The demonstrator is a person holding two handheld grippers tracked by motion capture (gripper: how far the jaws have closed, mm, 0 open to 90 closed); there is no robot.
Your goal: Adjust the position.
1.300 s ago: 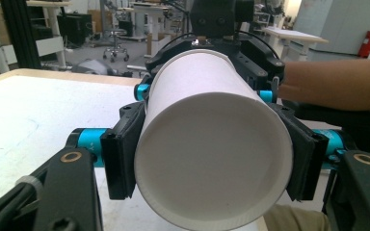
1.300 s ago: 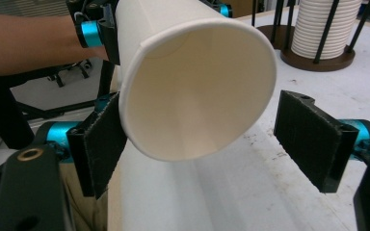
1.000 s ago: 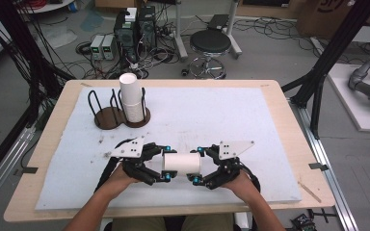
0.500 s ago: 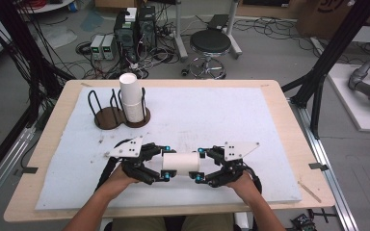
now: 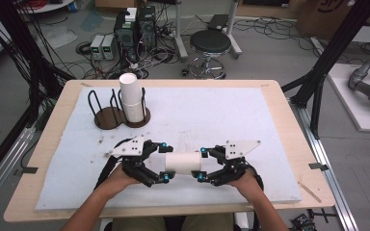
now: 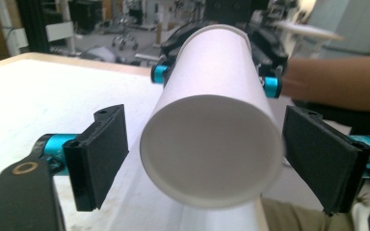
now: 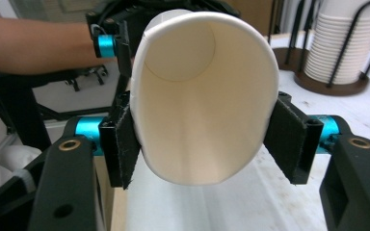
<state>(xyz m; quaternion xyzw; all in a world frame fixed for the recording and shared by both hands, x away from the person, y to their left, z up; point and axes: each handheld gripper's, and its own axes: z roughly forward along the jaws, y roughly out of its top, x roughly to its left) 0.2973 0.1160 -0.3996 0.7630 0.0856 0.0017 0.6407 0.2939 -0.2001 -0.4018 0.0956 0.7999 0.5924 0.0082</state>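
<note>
A white paper cup (image 5: 183, 162) lies on its side just above the white mat, between my two grippers. Its open mouth faces the right gripper (image 5: 201, 164), whose jaws have just closed on the rim and squeeze it into an oval (image 7: 202, 110). The cup's base (image 6: 212, 144) points at the left gripper (image 5: 166, 162). The left jaws have just been opening and now stand apart on either side of the cup, with a gap at each pad (image 6: 101, 154). In its own view the right gripper (image 7: 204, 139) presses both pads against the cup wall.
A tall stack of white cups (image 5: 131, 98) stands in a black wire holder at the back left, beside an empty holder (image 5: 107, 115). The white mat (image 5: 231, 115) covers most of the wooden table (image 5: 289, 144). Forearms come in from the near edge.
The left jaws have spread away from the cup's base end, and the right jaws have closed on its mouth end. Both hands have stayed almost where they were.
</note>
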